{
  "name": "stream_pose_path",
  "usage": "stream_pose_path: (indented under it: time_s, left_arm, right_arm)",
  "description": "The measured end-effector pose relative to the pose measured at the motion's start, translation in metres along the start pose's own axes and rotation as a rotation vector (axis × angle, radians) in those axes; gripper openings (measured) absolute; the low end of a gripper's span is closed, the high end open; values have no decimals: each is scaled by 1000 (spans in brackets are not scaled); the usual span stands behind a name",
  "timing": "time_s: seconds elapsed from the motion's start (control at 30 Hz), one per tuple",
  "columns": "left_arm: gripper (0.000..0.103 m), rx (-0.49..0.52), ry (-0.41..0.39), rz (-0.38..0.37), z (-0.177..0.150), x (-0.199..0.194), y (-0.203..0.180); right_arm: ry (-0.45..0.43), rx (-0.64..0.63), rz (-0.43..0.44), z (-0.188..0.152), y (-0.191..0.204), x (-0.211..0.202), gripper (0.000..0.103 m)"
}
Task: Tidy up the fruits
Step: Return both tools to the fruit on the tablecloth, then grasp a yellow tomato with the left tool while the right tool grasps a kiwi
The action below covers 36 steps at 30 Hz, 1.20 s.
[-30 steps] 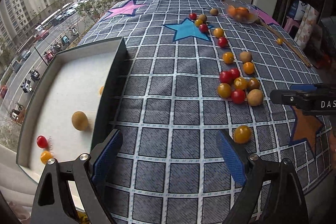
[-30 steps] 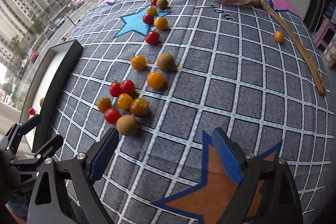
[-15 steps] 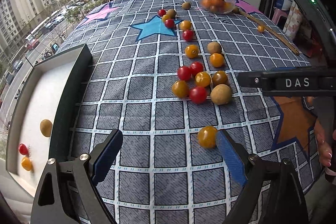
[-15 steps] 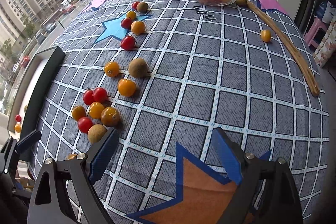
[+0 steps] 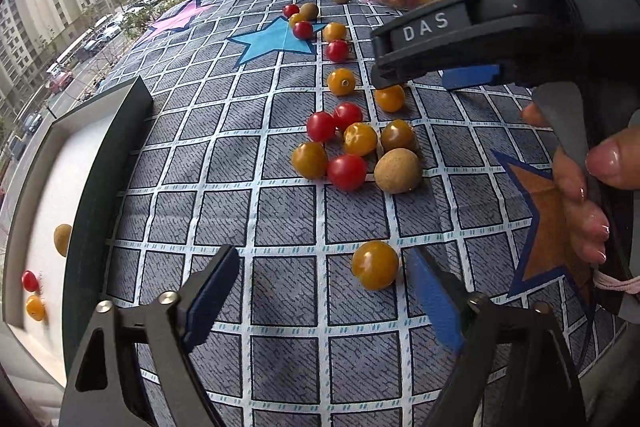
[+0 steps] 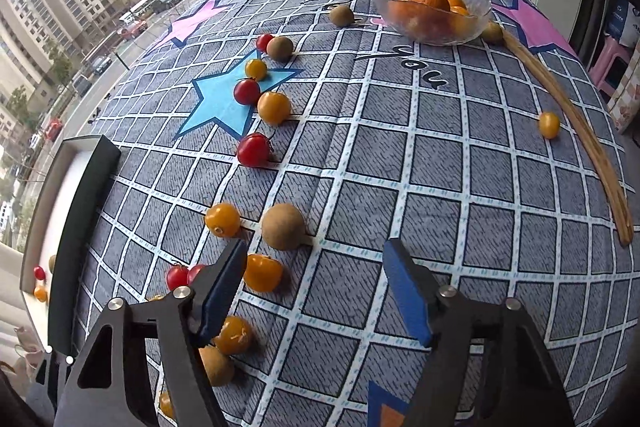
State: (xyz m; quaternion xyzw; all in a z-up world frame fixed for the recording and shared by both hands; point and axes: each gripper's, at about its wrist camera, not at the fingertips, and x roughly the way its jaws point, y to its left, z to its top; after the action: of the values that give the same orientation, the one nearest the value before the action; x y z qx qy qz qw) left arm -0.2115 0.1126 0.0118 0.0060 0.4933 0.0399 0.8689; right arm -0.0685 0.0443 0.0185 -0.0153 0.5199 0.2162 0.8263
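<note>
Left tongs (image 5: 324, 291) spread and closing, yellow cherry tomato (image 5: 375, 265) on the bench cloth between them, hard by the right-hand pad. Right tongs (image 6: 316, 287) spread, closing on nothing, orange tomato (image 6: 262, 273) just outside.

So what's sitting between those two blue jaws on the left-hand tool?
In the left wrist view, one yellow tomato lies on the cloth between the closing jaws, near the right one, seemingly untouched.

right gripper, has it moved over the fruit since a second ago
Yes. The right gripper has come leftward, toward the tray, now over the fruit cluster; its jaws are closing, nothing between them.
</note>
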Motion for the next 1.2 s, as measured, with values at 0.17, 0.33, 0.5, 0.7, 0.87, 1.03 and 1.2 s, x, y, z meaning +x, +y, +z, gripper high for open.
stream_pose_path:
  time_s: [0.17,0.33,0.5,0.7,0.87,1.03,1.2]
  left_arm:
    - [67,-25,9,-31,0,-1,-1]
    - [36,-12,3,-62,-2,-6,-8]
    - [24,-14,-4,-92,-7,-11,-7]
    - [24,-52,-3,-116,-13,-16,5]
    - [24,-86,-1,-124,-17,-17,17]
    - [24,-90,-5,-112,-19,-17,22]
    - [24,-99,-6,-110,-16,-14,28]
  right_arm:
    - [7,-46,-20,4,14,6,64]
    - [13,-66,12,6,20,8,39]
    - [5,-47,51,3,15,3,35]
    - [2,8,108,-9,-3,-15,25]
    - [8,25,123,-22,-10,-23,25]
    - [5,26,115,-21,-11,-22,26]
    - [30,25,142,-12,-6,-11,45]
